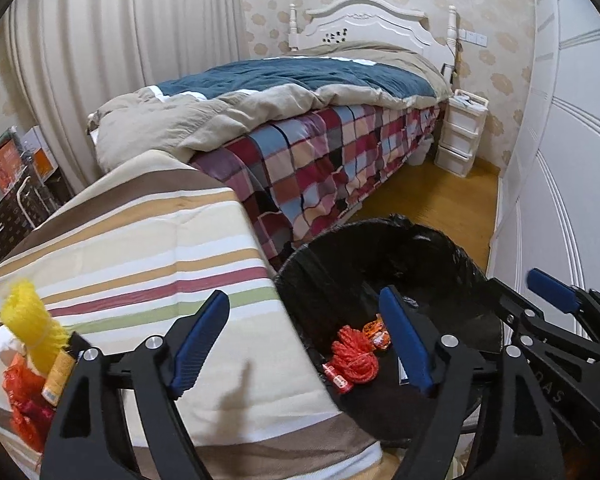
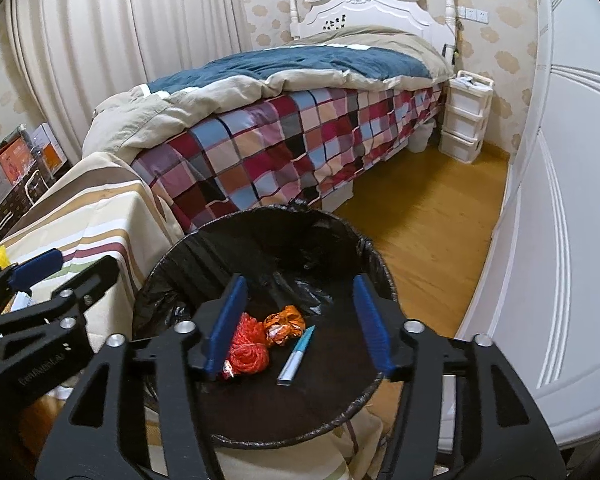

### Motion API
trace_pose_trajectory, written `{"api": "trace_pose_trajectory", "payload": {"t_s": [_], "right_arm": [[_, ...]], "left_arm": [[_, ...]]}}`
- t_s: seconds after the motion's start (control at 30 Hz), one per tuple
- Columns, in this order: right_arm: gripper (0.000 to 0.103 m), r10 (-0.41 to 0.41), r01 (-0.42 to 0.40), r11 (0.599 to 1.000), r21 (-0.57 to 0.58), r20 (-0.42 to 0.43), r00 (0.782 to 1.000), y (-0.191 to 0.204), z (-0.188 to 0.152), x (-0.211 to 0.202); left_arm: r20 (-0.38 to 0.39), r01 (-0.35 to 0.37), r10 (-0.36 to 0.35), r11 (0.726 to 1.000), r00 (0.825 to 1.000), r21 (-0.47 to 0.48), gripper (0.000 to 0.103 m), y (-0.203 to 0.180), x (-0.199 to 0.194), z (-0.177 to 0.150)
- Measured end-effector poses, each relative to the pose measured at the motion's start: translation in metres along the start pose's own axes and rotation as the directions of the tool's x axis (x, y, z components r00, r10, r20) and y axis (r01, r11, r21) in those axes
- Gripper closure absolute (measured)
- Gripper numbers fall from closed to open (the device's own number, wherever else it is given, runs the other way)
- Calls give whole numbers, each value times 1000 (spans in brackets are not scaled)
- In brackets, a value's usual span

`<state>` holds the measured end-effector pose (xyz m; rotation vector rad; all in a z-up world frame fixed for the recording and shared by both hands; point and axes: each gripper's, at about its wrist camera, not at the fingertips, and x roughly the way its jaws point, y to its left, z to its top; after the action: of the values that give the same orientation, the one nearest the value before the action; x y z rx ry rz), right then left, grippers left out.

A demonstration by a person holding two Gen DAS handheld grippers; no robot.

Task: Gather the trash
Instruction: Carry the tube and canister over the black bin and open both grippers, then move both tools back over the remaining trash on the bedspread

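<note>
A bin with a black liner (image 2: 260, 213) stands on the floor beside a striped-cloth table (image 1: 140, 240). In the bin lie a red net bundle (image 2: 247, 354), an orange wrapper (image 2: 285, 323) and a blue and silver pen (image 2: 296, 356). My right gripper (image 2: 300, 320) hangs open over the bin with nothing between its pads. My left gripper (image 1: 304, 344) is open too, straddling the table's edge and the bin's rim (image 1: 300, 256), and holds nothing. On the table's near left lie a yellow net bundle (image 1: 32, 320) and red-orange wrappers (image 1: 24, 396).
A bed with a checked cover (image 1: 320, 160) runs behind the bin. White plastic drawers (image 1: 460, 132) stand by the headboard. A white wardrobe (image 2: 560, 240) lines the right side, with wooden floor (image 2: 428, 216) between. Boxes (image 1: 8, 168) are stacked at the far left.
</note>
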<state>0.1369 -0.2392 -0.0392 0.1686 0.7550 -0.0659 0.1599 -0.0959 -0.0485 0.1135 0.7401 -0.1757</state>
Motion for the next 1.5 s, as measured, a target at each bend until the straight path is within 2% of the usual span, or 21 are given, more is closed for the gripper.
{"api": "trace_pose_trajectory", "payload": {"t_s": [0.2, 0.53, 0.8, 0.97, 1.17, 1.33, 1.5], "right_arm": [[31, 6, -6, 1000, -23, 31, 1000, 11, -1, -24], [30, 77, -76, 995, -69, 18, 997, 51, -28, -57], [30, 142, -145, 983, -111, -30, 989, 91, -56, -73], [30, 189, -197, 966, -168, -62, 980, 124, -69, -77], [30, 245, -263, 935, -239, -102, 964, 168, -79, -79], [30, 273, -301, 907, -295, -133, 953, 201, -87, -77], [30, 291, -334, 886, -322, -175, 941, 227, -88, -68]], "left_arm": [[17, -24, 24, 999, 1000, -31, 22, 16, -28, -5], [8, -71, 71, 995, 997, -69, 22, 54, -69, -41], [-8, -129, 129, 985, 992, -111, 22, 95, -98, -78], [-35, -183, 180, 969, 983, -165, 22, 131, -112, -100], [-67, -267, 258, 937, 964, -227, 22, 175, -122, -119], [-94, -307, 293, 912, 952, -271, 22, 203, -127, -133], [-108, -323, 304, 899, 947, -295, 22, 218, -128, -142]]}}
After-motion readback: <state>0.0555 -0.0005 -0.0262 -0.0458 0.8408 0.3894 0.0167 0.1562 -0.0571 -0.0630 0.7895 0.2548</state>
